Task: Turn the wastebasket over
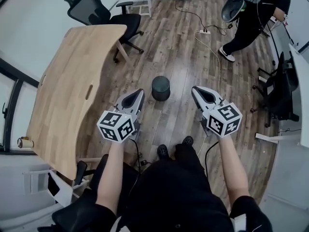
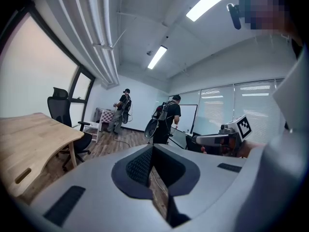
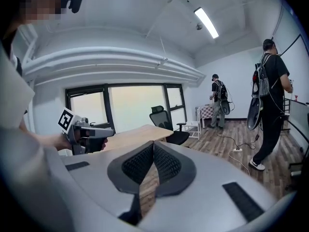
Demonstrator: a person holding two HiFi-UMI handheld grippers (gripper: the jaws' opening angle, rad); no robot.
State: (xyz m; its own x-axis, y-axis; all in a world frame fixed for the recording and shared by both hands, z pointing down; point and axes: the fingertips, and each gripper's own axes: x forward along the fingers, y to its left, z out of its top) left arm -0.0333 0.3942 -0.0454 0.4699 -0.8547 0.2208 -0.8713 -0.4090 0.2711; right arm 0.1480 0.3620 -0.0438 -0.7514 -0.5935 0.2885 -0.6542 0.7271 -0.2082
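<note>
The wastebasket [image 1: 161,88] is a small dark round bin standing on the wood floor, seen only in the head view; whether its open end faces up I cannot tell. My left gripper [image 1: 141,91] hovers just left of it, jaws shut and empty. My right gripper [image 1: 194,88] hovers just right of it, also shut with nothing held. The bin lies between the two tips, apart from both. In the left gripper view the jaws [image 2: 152,147] meet at the tip, and the right gripper [image 2: 227,135] shows beyond. The right gripper view shows its closed jaws [image 3: 153,143] and the left gripper [image 3: 83,132].
A long wooden table [image 1: 72,81] runs along the left, with a black office chair [image 1: 96,11] at its far end. A person [image 1: 256,13] stands at the back right. A power strip and cable [image 1: 205,31] lie on the floor. More chairs [image 1: 280,91] stand at the right.
</note>
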